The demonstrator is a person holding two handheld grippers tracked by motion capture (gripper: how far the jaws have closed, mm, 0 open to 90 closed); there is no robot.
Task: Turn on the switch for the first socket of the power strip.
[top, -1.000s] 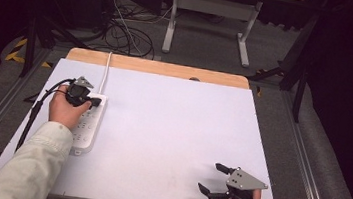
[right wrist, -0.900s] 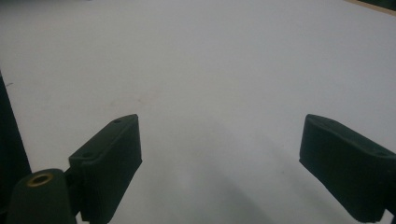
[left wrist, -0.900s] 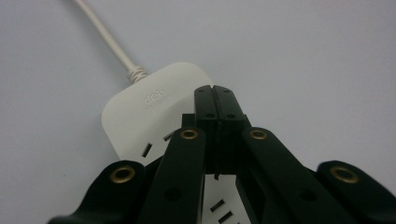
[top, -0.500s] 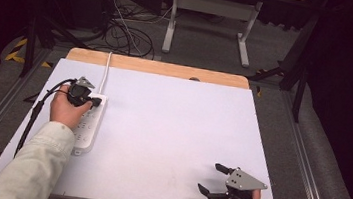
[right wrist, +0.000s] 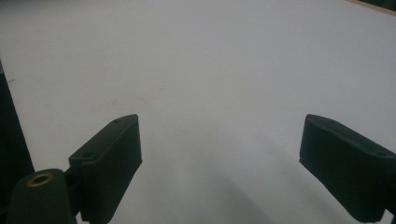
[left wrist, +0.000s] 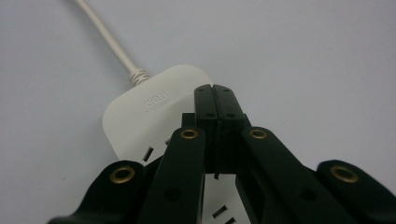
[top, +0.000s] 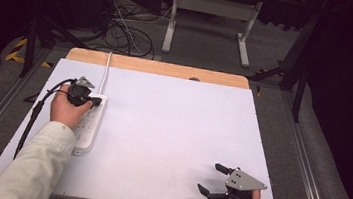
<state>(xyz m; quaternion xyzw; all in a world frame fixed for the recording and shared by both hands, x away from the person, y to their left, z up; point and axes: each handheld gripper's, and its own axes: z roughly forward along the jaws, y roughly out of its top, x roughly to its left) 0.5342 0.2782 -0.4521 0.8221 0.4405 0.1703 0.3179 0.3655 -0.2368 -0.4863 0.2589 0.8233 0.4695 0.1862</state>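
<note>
Two tools over a white worktop, a power strip at the left.

Lower right of the high view: the right tool rests near the worktop's near edge, jaws spread wide with nothing between them. Middle left: the left tool sits over the white power strip, jaws pressed together and empty. The strip's long axis runs near to far, its cord leaving the far end toward the wooden edge.

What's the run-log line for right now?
left gripper: shut, over power strip cord end | right gripper: open, empty, near table edge | nothing held
</note>
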